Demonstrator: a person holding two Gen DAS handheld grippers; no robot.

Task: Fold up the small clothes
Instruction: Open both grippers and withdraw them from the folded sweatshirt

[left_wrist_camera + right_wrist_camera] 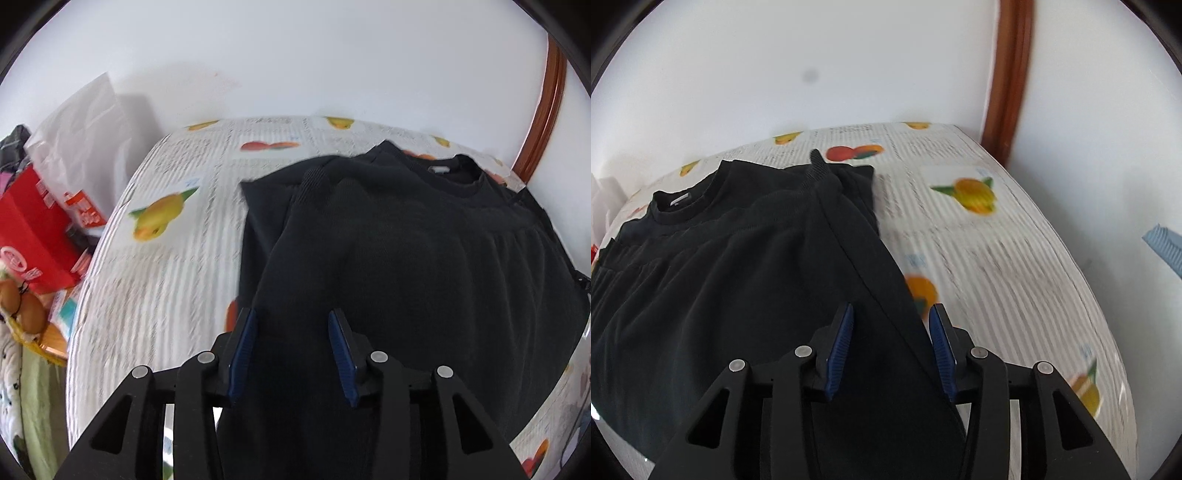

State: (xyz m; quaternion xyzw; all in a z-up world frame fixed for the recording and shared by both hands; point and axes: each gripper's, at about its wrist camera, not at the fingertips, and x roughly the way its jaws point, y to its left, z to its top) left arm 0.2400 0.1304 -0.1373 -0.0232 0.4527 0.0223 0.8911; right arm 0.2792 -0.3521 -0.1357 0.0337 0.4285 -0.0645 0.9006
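Note:
A black sweater [424, 251] lies on a table covered with a fruit-print cloth [166, 266], collar at the far side. Its sleeves are folded in over the body. My left gripper [291, 317] is open, its blue pads hovering over the sweater's left folded edge near the hem. My right gripper [892, 314] is open over the sweater's right folded edge [879, 295]. The sweater [720, 266] fills the left half of the right wrist view. Neither gripper holds cloth.
A white plastic bag [85, 136] and a red box [29, 236] stand left of the table. Eggs in a yellow basket [22, 306] sit lower left. A brown door frame [1008, 74] rises behind the table's far right corner. White wall behind.

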